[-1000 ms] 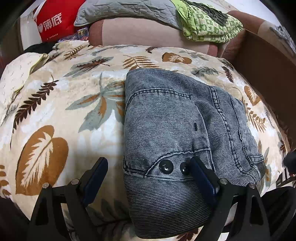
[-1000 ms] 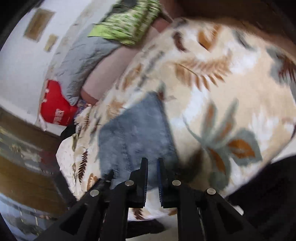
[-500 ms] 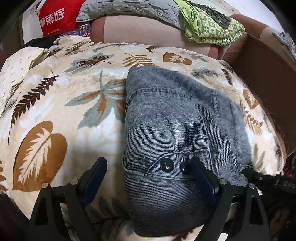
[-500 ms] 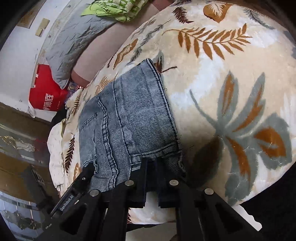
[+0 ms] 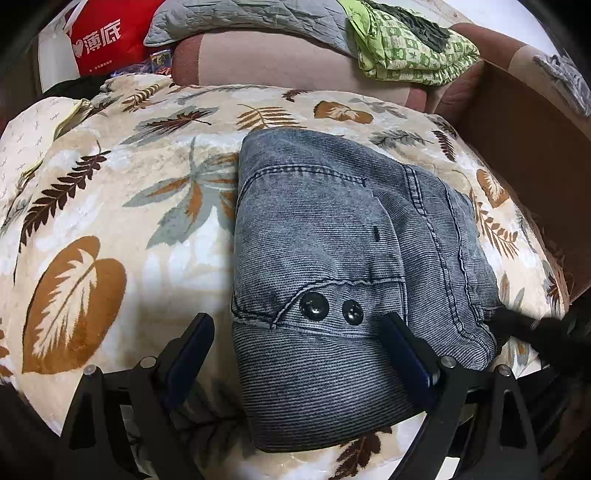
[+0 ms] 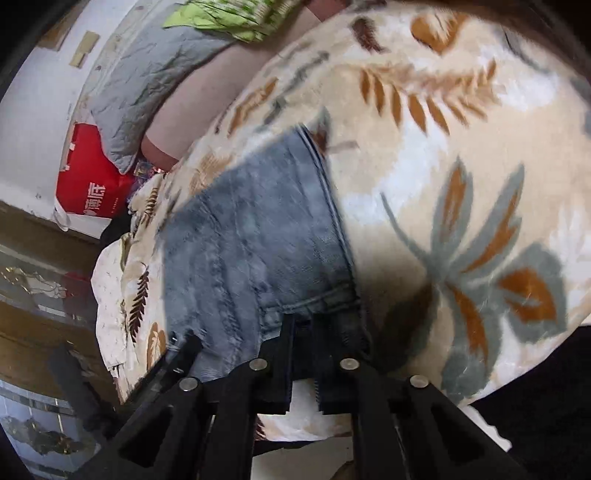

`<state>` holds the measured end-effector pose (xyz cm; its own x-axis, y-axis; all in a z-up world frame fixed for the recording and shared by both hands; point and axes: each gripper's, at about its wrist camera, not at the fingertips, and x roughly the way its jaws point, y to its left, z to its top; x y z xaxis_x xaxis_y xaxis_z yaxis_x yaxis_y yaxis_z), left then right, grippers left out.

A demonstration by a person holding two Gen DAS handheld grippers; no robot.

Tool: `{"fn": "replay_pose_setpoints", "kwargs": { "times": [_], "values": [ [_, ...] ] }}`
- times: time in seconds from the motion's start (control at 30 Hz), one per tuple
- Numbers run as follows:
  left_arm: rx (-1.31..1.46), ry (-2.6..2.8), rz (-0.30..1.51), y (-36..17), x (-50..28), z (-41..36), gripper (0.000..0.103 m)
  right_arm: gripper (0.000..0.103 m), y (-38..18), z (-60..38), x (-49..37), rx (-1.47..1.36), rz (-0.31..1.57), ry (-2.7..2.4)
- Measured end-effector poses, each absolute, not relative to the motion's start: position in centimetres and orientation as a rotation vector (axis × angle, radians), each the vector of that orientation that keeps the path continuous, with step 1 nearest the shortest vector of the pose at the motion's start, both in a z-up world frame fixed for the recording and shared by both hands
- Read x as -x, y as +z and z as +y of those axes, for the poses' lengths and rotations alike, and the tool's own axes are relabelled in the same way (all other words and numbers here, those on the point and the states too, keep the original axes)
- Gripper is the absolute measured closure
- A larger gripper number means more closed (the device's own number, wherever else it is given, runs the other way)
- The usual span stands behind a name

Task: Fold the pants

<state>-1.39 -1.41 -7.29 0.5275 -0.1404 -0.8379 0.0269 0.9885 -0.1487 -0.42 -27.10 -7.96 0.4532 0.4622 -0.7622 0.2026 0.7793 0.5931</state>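
A big leaf-print blanket [image 5: 110, 206] covers the bed, and on it, right of centre, lie the grey denim pants [image 5: 332, 229], folded into a thick bundle with two dark snap buttons [image 5: 314, 305] at the near edge. Far behind sit a red bag [image 5: 99, 33] and a green cloth [image 5: 406, 48]. The left gripper [image 5: 299, 343] hangs wide open over the near end, one finger on the denim. The right gripper [image 6: 301, 332] is pinched on the pants' near hem corner
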Motion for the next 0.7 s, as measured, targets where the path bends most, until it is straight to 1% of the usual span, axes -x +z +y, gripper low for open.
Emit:
{"fn": "replay_pose_setpoints", "kwargs": {
  "times": [0.07, 0.17, 0.23, 0.3, 0.33, 0.47, 0.6, 0.63, 0.7],
  "values": [
    [0.124, -0.103, 1.006, -7.3, 1.5, -1.3, 0.010, 0.091, -6.2, -26.8, -0.3, -0.659, 1.076, 0.186],
    [0.124, -0.111, 1.005, -7.4, 1.6, -1.1, 0.010, 0.091, -5.2, -26.7, -1.4, -0.637, 1.064, 0.188],
    [0.131, -0.113, 1.006, -7.7, 1.6, -1.1, 0.010, 0.091, -5.8, -26.7, -1.6, -0.644, 1.079, 0.182],
    [0.129, -0.114, 1.004, -7.7, 1.6, -1.1, 0.009, 0.091, -7.8, -26.7, -1.3, -0.652, 1.128, 0.164],
    [0.127, -0.115, 1.005, -7.7, 1.5, -1.1, 0.009, 0.093, -9.1, -26.8, -1.0, -0.666, 1.157, 0.158],
    [0.144, -0.110, 1.006, -6.8, 1.7, -1.1, 0.010, 0.093, -10.2, -27.4, 0.0, -0.733, 1.110, 0.187],
    [0.137, -0.095, 0.864, -3.6, 2.9, -1.0, 0.011, 0.093, -10.5, -27.8, 0.3, -0.753, 1.100, 0.206],
    [0.129, -0.095, 0.860, -3.5, 2.9, -1.2, 0.011, 0.093, -10.6, -27.9, 0.4, -0.762, 1.099, 0.213],
    [0.073, -0.094, 0.966, -5.6, 2.1, -2.1, 0.011, 0.093, -10.6, -28.2, 0.4, -0.771, 1.108, 0.221]
  ]
}}
